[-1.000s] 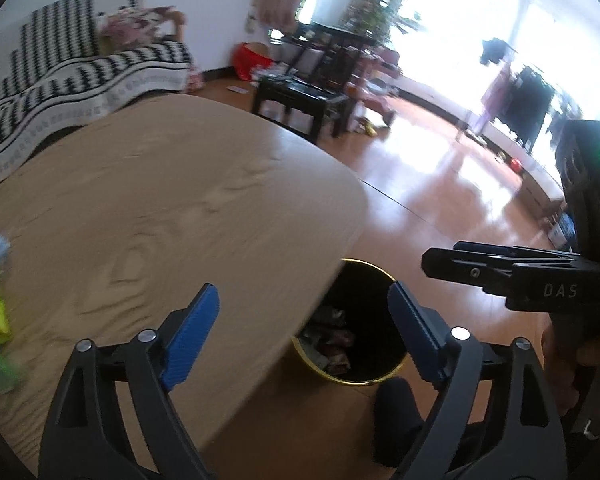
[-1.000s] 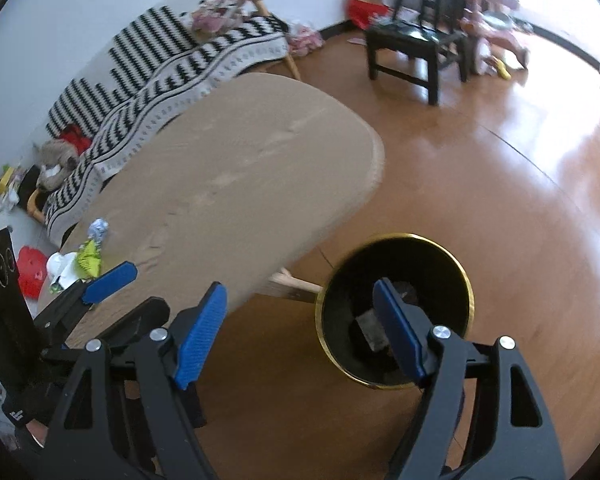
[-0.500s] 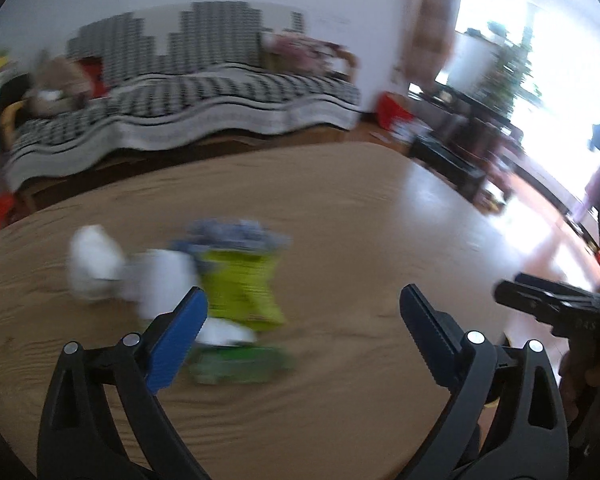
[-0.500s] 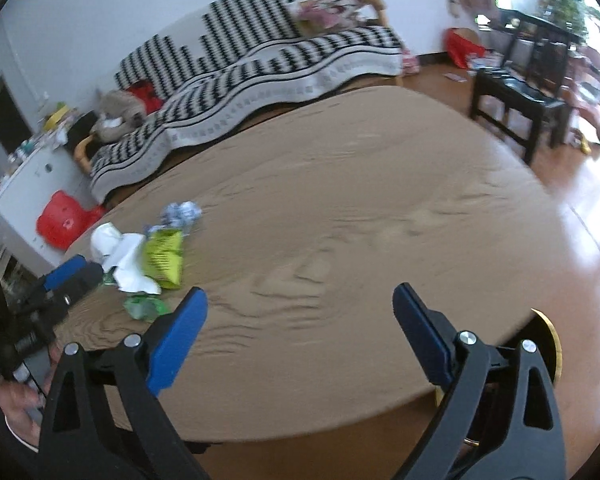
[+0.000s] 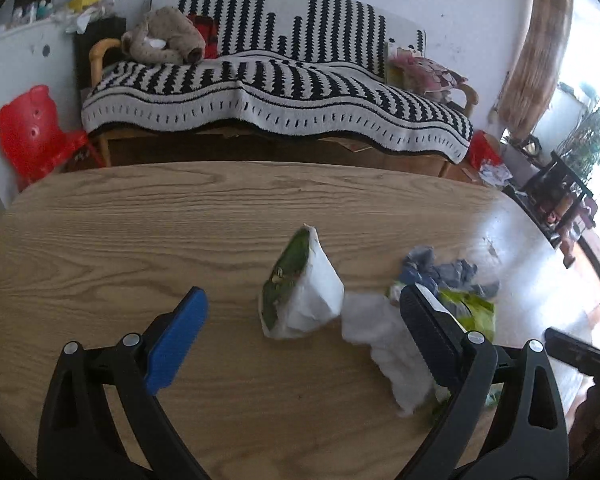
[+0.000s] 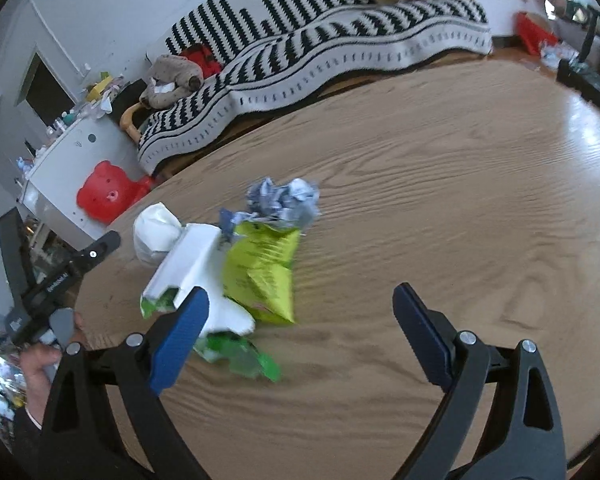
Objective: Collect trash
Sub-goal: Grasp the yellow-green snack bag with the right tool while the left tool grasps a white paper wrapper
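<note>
Flanking trash pile (image 6: 240, 264): striped sofa (image 5: 276, 92) beyond

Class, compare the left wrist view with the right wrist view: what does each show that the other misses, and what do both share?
Only the left wrist view shows the curtain and the potted plant by the window. Only the right wrist view shows the torn green wrapper lying clear on the table, and the hand holding the left gripper. Both show the wooden table, the white cup, the yellow-green snack bag, the crumpled grey paper, the striped sofa and the red bear-shaped stool. Both grippers, including the right gripper, are open and empty.
</note>
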`<action>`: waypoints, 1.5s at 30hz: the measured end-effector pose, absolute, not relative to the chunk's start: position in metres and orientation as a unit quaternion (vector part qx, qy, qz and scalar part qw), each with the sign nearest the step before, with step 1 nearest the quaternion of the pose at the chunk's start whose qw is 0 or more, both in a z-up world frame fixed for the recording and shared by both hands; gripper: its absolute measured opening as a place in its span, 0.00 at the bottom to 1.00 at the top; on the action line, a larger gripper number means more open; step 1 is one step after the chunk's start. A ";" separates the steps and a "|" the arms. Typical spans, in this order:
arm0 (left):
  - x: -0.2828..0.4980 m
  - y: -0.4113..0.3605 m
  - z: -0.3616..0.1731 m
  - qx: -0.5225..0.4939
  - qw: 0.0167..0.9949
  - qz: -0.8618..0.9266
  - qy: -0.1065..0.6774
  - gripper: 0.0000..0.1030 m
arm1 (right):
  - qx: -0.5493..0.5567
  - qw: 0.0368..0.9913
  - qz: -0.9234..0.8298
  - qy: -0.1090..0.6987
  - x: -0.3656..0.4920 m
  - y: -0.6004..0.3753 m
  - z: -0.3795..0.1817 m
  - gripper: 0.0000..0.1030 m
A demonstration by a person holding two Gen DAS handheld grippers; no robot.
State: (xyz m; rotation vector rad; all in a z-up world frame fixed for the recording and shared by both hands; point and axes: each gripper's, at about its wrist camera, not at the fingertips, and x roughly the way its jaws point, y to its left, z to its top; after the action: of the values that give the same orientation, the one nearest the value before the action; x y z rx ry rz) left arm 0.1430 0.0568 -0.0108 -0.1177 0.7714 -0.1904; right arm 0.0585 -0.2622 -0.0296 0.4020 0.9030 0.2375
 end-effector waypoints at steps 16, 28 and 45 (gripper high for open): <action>0.188 0.047 -0.059 -0.041 0.902 -0.114 0.414 0.49 | 0.231 0.835 0.170 0.469 0.122 -0.212 -0.075 0.53; 0.164 0.047 -0.014 -0.044 0.921 -0.088 0.376 0.48 | 0.183 0.876 0.151 0.419 0.083 -0.228 -0.028 0.44; 0.056 -0.136 0.022 0.016 0.881 -0.280 0.381 0.48 | 0.157 0.903 0.007 0.399 -0.024 -0.367 0.013 0.44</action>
State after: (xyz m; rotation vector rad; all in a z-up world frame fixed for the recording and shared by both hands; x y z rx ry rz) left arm 0.0556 -0.1359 0.0224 0.0340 0.7937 -0.5830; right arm -0.0236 -0.3674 0.0132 0.3244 0.8246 0.0152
